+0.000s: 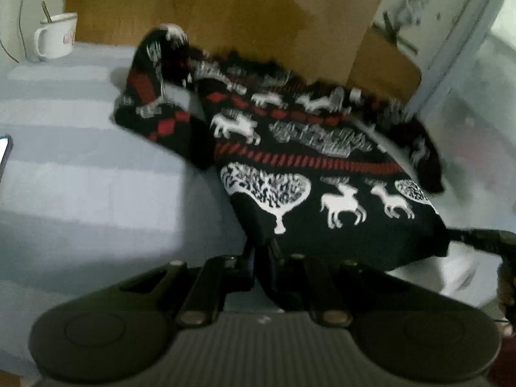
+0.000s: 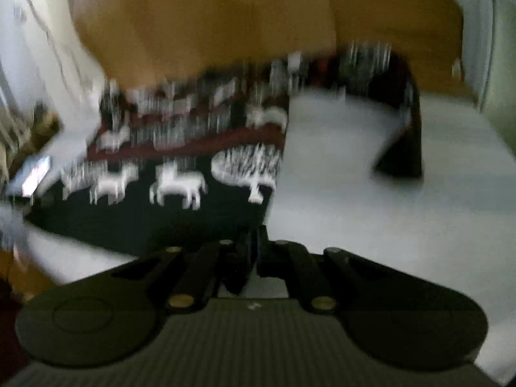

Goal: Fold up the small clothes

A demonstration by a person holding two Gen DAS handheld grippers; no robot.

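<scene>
Pale surface (image 1: 80, 174) carries the black patterned sweater (image 1: 322, 174), spread just ahead of both sets of jaws. Left gripper (image 1: 261, 251) and right gripper (image 2: 254, 242) each pinch its near hem corners, jaws narrow. Risk: thin hem slipping free mid-fold, or loose sleeve (image 1: 151, 103) bunching underneath.

Sweater (image 1: 309, 161): on the bed (image 1: 80, 174), before the headboard (image 1: 225, 9). Left gripper (image 1: 261, 248) and right gripper (image 2: 254, 242): at the near hem corners. Mug (image 1: 56, 37): behind, far left. Phone (image 1: 4, 151): left edge of the bed.
</scene>
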